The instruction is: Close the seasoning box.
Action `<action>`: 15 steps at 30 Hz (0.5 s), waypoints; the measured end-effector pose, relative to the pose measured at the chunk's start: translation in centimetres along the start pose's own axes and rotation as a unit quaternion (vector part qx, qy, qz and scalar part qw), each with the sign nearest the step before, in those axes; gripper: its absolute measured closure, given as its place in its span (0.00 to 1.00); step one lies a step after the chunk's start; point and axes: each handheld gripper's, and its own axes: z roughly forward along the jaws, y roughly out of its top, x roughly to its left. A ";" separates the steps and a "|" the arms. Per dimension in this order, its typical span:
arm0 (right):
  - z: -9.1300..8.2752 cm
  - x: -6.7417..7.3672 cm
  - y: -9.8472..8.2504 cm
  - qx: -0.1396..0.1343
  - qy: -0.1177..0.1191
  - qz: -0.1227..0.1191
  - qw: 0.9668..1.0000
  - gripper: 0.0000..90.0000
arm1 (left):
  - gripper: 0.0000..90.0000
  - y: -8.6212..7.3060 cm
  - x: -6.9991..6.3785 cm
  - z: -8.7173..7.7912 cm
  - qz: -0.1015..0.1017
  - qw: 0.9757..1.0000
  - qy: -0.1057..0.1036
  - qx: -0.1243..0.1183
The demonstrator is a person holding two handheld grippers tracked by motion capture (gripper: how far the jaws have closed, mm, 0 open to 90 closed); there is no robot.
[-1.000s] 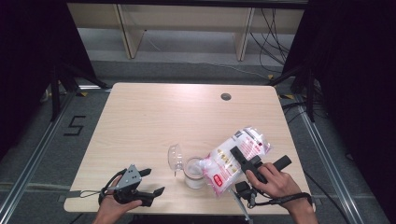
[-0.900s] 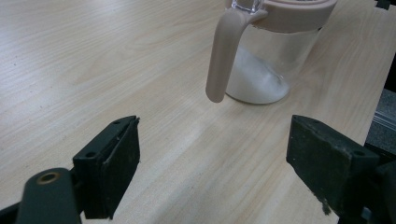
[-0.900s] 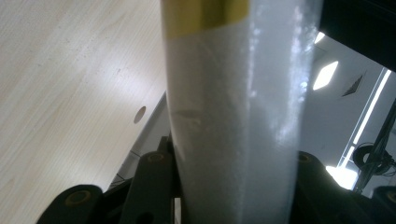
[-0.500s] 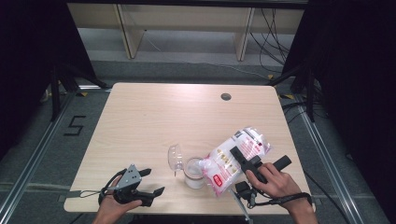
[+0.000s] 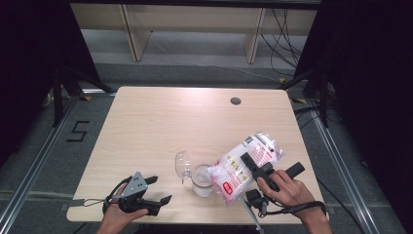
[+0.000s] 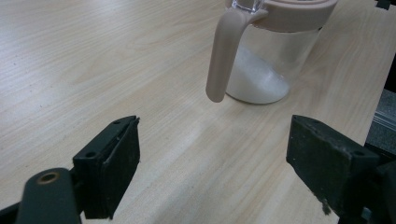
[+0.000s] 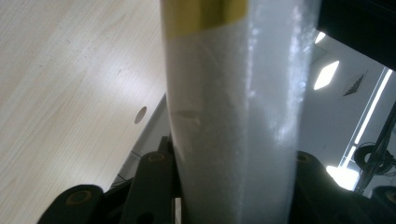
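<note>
nothing has moved since the earlier frame: both hands keep their places. the right gripper point(image 5: 251, 163) stays clamped on the bag point(image 5: 246, 165), tilted with its low end over the jar point(image 5: 201, 179) at the table's point(image 5: 195, 117) near edge. the left gripper point(image 5: 158, 190) rests gaping, holding nothing, near the jar.

Nothing has changed since the earlier pictures.
</note>
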 end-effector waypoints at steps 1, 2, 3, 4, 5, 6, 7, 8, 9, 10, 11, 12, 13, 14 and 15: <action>0.0 0.0 0.0 0.000 -0.001 0.000 1.000 0.75 | 0.19 0.0 0.0 0.0 0.000 1.000 0.000 0.000; 0.0 0.0 0.0 0.001 0.002 -0.001 1.000 0.75 | 0.19 0.0 0.0 0.0 -0.001 1.000 0.000 0.000; 0.0 -0.1 0.0 -0.003 0.002 -0.006 1.000 0.75 | 0.19 0.0 0.0 0.0 -0.001 1.000 0.000 0.000; 0.0 -0.2 0.0 -0.004 0.001 -0.010 1.000 0.75 | 0.19 0.1 0.1 0.0 0.011 1.000 -0.001 0.000; 0.0 -0.2 0.0 -0.003 0.001 -0.006 1.000 0.75 | 0.19 0.0 0.0 0.0 0.001 1.000 0.000 -0.001; 0.0 -0.2 0.0 -0.003 0.001 -0.006 1.000 0.75 | 0.19 0.0 0.0 0.0 0.001 1.000 0.000 -0.001; 0.0 -0.2 0.0 -0.003 0.002 -0.006 1.000 0.75 | 0.19 0.0 0.0 0.0 0.001 1.000 0.000 0.000; 0.0 -0.3 -0.1 -0.005 0.002 -0.016 1.000 0.75 | 0.19 0.0 0.0 0.0 0.001 1.000 0.000 -0.001; 0.0 -0.3 -0.1 -0.005 0.002 -0.018 1.000 0.75 | 0.19 0.1 0.1 0.0 0.013 1.000 -0.001 -0.001; 0.0 -0.3 -0.1 -0.005 0.002 -0.018 1.000 0.75 | 0.19 0.0 0.0 0.0 0.000 1.000 0.000 0.000; 0.0 -0.2 0.0 -0.004 0.002 -0.012 1.000 0.75 | 0.19 0.0 0.0 0.0 0.001 1.000 0.000 -0.001; 0.0 -0.2 0.0 -0.004 0.002 -0.012 1.000 0.75 | 0.19 0.0 0.0 0.0 0.001 1.000 0.000 -0.001; 0.0 -0.2 0.0 -0.002 0.002 -0.008 1.000 0.75 | 0.19 0.0 0.0 0.0 0.001 1.000 0.000 -0.001; 0.0 0.0 0.0 0.000 0.002 -0.001 1.000 0.75 | 0.19 0.0 0.0 0.0 0.001 1.000 0.000 -0.001; 0.0 0.0 0.0 0.000 0.002 -0.001 1.000 0.75 | 0.19 0.0 0.0 0.0 0.001 1.000 0.001 -0.001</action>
